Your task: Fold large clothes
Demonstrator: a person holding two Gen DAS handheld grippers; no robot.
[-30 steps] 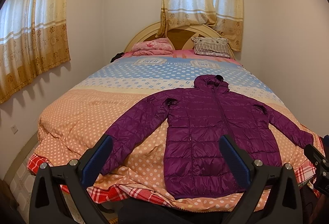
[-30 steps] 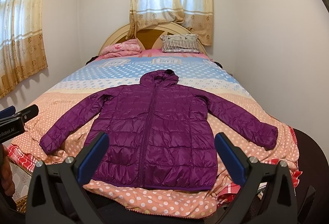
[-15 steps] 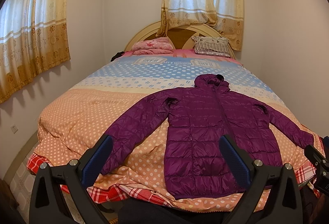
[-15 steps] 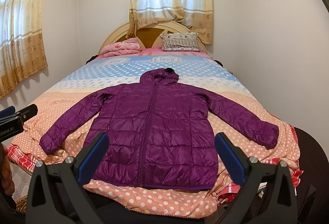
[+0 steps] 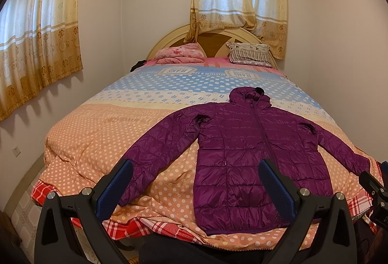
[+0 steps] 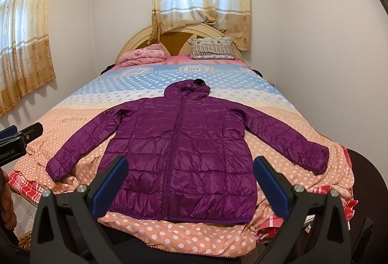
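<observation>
A purple hooded puffer jacket [image 5: 245,152] lies flat and zipped on the bed, face up, hood toward the headboard, both sleeves spread out to the sides. It also shows in the right wrist view [image 6: 184,150]. My left gripper [image 5: 195,185] is open and empty, held off the foot of the bed near the jacket's left sleeve cuff. My right gripper [image 6: 190,181] is open and empty, held before the jacket's hem. The left gripper also shows at the left edge of the right wrist view [image 6: 17,143].
The bed has a polka-dot quilt [image 5: 97,138] in orange, cream and blue bands. A folded pink blanket [image 5: 179,55] and a striped pillow [image 5: 249,54] lie at the headboard. Walls stand close on both sides, with curtains [image 5: 36,29] on the left.
Both grippers have drifted slightly; the jacket sits a little lower in the right wrist view. The jacket itself has not moved.
</observation>
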